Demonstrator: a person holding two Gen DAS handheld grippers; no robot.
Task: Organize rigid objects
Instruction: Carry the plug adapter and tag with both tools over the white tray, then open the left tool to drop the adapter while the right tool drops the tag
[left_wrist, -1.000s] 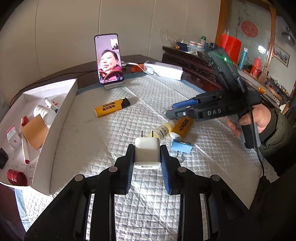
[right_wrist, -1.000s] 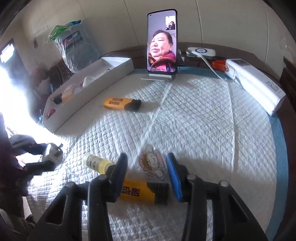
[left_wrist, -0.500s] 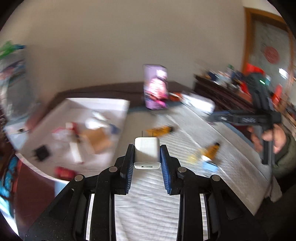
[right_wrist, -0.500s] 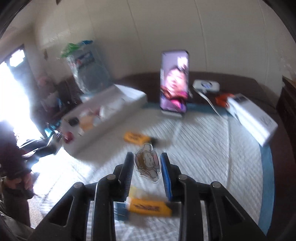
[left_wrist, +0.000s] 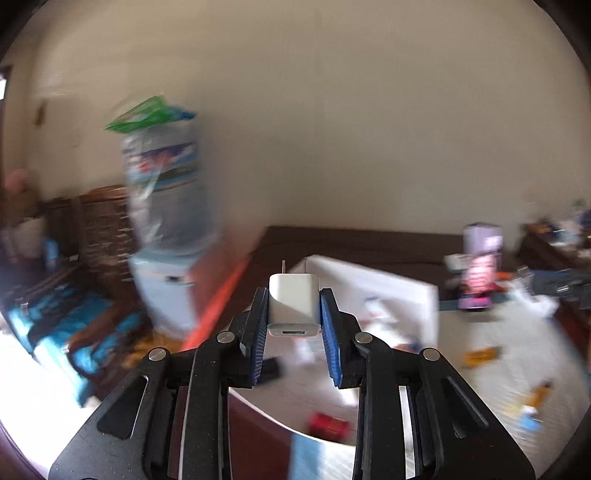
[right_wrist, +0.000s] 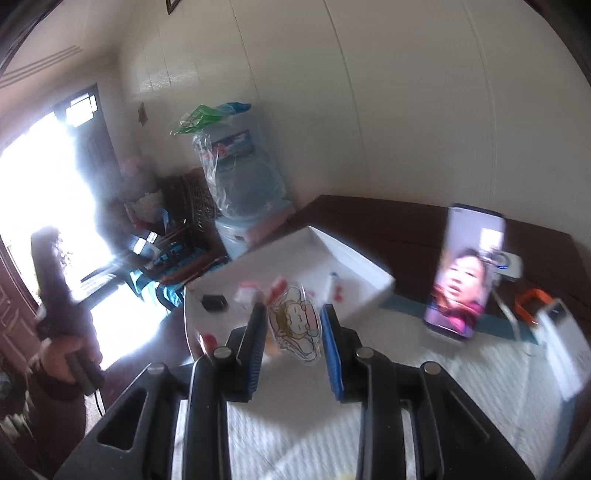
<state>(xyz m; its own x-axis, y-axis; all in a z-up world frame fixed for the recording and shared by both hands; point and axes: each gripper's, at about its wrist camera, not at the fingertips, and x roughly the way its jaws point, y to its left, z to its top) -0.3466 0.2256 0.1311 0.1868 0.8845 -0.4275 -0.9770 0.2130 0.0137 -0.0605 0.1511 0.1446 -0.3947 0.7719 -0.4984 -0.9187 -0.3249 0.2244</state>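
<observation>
Clamped between the blue pads of the left gripper: a white charger plug, prongs pointing away from the camera, USB end toward it, long axis along the fingers. Pinched in the right gripper: a flat cartoon charm, held on edge, tilted, lower end drooping below the pads. Ahead of both tools and below them: the open white box on the quilted white mat, long axis running away toward the dark headboard, small items scattered inside, too blurred to name. In the left wrist view, the box's far corner just behind and right of the plug, its floor directly under the fingertips; judged the nearer arm, already over the box. In the right wrist view, the box straight ahead past the charm, near edge just beyond the fingertips; judged to need a short reach forward and down. Upright at right, well clear of the box: a phone on a stand. Left on the mat in the left view: orange items, smeared by blur.
</observation>
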